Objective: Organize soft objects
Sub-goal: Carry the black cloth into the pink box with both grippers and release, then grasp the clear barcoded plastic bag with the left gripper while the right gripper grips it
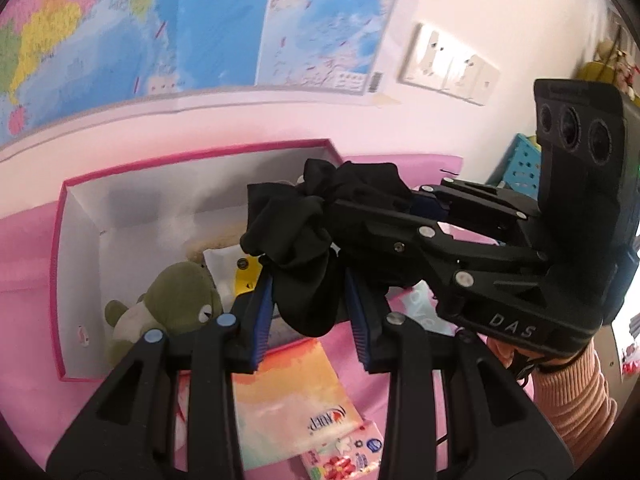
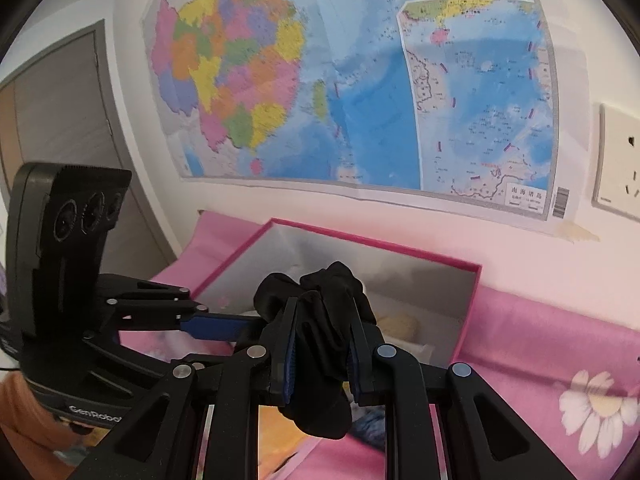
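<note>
Hanging bunched between both tools, a crumpled black soft cloth sits above the open pink-edged white cardboard box. The right gripper has its jaws clamped on the cloth, and the left gripper pinches its lower fold. A green plush frog lies inside the box, which rests on a pink flowered sheet.
</note>
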A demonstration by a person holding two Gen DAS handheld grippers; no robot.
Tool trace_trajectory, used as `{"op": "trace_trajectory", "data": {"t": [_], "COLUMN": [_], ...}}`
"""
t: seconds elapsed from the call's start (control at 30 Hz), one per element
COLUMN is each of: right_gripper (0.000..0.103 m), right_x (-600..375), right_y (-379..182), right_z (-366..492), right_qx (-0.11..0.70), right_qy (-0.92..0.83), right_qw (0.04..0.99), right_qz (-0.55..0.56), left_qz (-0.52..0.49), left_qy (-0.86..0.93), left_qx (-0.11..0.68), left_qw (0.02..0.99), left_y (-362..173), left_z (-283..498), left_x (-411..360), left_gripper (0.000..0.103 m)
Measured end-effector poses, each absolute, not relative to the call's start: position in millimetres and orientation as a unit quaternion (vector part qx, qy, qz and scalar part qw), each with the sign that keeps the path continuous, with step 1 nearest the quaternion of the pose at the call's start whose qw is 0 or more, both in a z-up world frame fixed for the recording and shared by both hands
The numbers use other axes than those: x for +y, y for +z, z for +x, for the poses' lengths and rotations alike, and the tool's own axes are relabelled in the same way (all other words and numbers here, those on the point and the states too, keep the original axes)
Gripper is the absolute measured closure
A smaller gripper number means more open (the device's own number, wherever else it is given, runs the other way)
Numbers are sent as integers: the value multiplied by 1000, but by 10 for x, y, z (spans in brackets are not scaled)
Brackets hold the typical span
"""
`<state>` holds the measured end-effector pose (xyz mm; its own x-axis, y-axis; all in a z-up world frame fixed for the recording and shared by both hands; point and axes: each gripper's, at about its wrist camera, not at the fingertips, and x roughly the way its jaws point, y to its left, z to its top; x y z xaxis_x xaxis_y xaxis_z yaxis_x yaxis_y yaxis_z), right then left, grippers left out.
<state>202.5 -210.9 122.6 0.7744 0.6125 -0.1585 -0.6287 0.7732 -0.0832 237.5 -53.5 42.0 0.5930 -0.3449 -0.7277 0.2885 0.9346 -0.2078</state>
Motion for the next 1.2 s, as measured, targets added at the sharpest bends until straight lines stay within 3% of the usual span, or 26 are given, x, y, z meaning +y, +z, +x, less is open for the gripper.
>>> {"op": "trace_trajectory", "data": {"t": [0.1, 0.17, 0.23, 0.4, 0.7, 0.93, 1.2], "right_gripper": [83, 70, 66, 65, 65, 64, 54], "right_x": [-2082, -2069, -2070, -2242, -2161, -2276, -2338], "right_y": [1192, 1154, 1100, 1012, 863, 767, 583], "right_z": [2156, 2238, 2320, 2346, 2165, 2094, 1548], "right_qx": [63, 68, 77, 80, 90, 100, 94], "right_qy": [316, 303, 276, 270, 258, 236, 317], "right_qw": [944, 948, 955, 959, 958, 964, 943], "right_qz": [-70, -74, -77, -43, -88, -65, -33], "left_qz": [-29, -23, -21, -15, 5, 13, -9], "left_qy": [-160, -151, -144, -147, -161, -175, -154], "left_qx": [425, 428, 428, 418, 395, 372, 370], "left_qw": [891, 891, 892, 896, 905, 912, 916], "left_y": [332, 282, 255, 281, 385, 495, 396], "left_z": [2449, 2461, 2455, 2340, 2004, 1507, 911], "left_x": [-545, -545, -524, -496, -500, -275, 223], "left_gripper": [66, 66, 66, 66, 66, 60, 56]}}
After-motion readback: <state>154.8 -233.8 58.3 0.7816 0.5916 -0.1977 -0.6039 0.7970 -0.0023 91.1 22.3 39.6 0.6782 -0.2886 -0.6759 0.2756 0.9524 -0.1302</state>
